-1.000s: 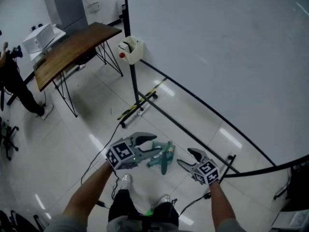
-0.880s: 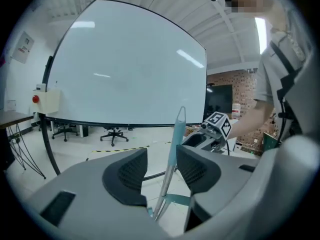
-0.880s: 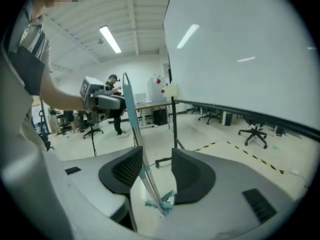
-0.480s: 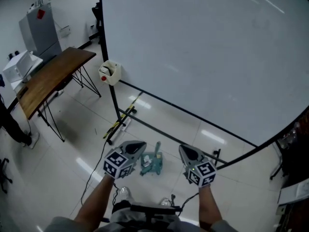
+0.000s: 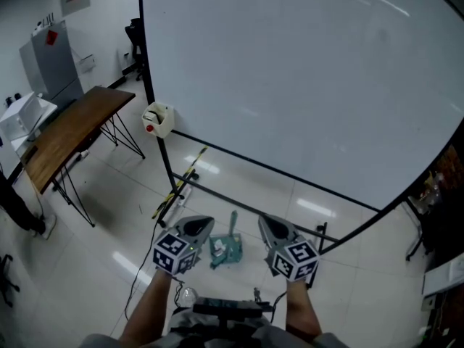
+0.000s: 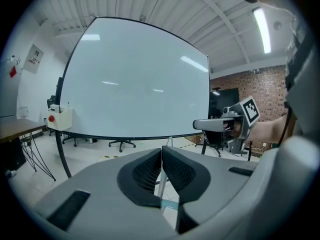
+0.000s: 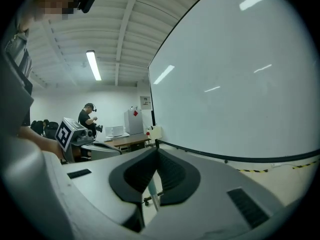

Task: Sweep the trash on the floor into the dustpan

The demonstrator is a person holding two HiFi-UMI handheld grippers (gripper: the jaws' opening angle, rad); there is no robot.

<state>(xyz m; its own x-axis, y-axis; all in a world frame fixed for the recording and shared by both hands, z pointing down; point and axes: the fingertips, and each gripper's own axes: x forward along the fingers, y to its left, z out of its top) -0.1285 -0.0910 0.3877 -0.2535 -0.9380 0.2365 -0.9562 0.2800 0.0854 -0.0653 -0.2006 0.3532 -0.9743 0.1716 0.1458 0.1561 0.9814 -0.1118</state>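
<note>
A teal dustpan with its brush (image 5: 226, 246) lies on the white tiled floor, straight below and between my two grippers. My left gripper (image 5: 199, 228) hangs in the air left of it, jaws shut on nothing. The right gripper (image 5: 271, 228) hangs at the same height on the right, also shut and empty. In the left gripper view the shut left gripper (image 6: 161, 151) points at the whiteboard, with the right gripper (image 6: 224, 126) beside it. In the right gripper view the right gripper (image 7: 156, 155) is closed, and the left gripper (image 7: 76, 136) shows at left. I see no trash.
A big whiteboard (image 5: 304, 85) on a black wheeled frame stands just ahead. A white box (image 5: 158, 119) hangs on its left post, and a yellow-black bar (image 5: 178, 184) lies by its foot. A wooden table (image 5: 65, 136) stands at left. A person (image 7: 88, 117) stands beyond it. Cables trail by my feet.
Both grippers stood open low beside the dustpan a second ago; now both are shut and raised. The head view has tilted up toward the whiteboard.
</note>
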